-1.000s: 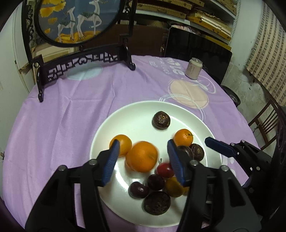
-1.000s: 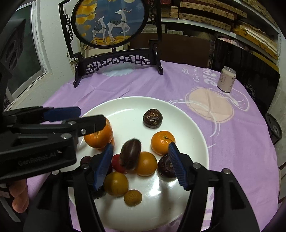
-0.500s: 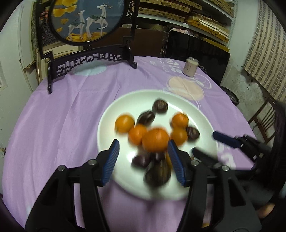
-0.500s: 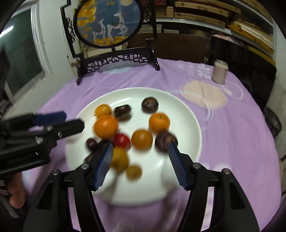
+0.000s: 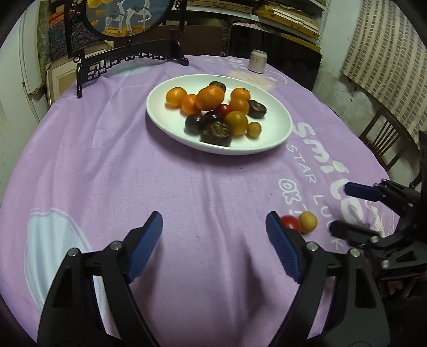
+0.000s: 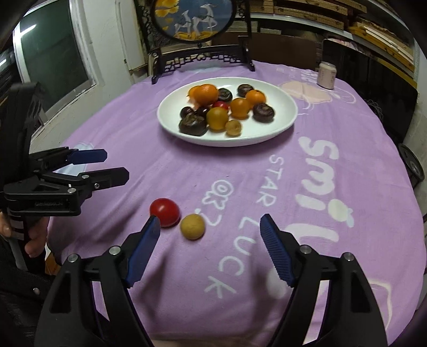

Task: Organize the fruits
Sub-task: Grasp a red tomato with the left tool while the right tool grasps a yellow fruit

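Note:
A white plate at mid-table holds several oranges, dark wrinkled fruits and a red tomato. On the purple cloth near the front lie a second red tomato and a small yellow fruit. My right gripper hovers just behind these two, its jaws opening; the yellow fruit lies between its tips, untouched by the pads. My left gripper is over bare cloth to the left, its jaws opening with nothing between them.
A pale drink can stands at the far right of the table. A round deer picture in a black carved stand occupies the far edge. A wooden chair is beyond the right rim.
Both grippers have drawn back from over the plate to the near part of the table, with jaws wider. The big orange and a dark fruit once between the jaws now rest on the plate.

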A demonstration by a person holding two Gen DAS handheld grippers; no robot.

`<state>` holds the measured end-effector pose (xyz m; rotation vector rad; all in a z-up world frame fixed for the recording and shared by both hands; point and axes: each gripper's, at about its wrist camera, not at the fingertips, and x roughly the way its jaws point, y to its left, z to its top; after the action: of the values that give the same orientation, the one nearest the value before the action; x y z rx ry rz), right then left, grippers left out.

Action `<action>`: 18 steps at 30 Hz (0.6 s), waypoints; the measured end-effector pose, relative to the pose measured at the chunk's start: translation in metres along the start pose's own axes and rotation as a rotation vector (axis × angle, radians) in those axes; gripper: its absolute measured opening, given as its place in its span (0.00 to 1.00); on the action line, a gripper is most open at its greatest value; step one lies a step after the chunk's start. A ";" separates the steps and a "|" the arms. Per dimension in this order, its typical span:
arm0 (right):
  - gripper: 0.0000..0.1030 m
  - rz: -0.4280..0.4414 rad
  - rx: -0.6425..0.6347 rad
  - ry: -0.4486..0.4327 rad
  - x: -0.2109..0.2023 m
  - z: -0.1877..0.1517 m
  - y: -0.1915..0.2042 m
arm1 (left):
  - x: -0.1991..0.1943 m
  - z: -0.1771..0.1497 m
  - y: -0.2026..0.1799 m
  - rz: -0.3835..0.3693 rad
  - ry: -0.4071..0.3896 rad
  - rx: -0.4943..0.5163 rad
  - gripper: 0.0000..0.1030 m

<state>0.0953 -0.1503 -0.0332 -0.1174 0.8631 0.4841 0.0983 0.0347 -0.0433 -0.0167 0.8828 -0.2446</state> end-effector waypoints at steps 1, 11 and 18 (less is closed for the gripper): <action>0.72 0.010 -0.008 0.007 0.004 -0.001 0.002 | -0.002 -0.002 -0.001 0.002 -0.004 0.002 0.80; 0.24 0.014 -0.010 0.057 0.028 -0.003 0.005 | -0.004 -0.009 -0.015 -0.036 0.028 0.031 0.82; 0.24 -0.042 0.132 0.013 0.004 -0.012 -0.036 | 0.016 -0.010 -0.056 -0.074 0.074 0.129 0.82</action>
<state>0.1054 -0.1847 -0.0471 -0.0176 0.9009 0.3861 0.0894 -0.0229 -0.0554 0.0798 0.9394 -0.3729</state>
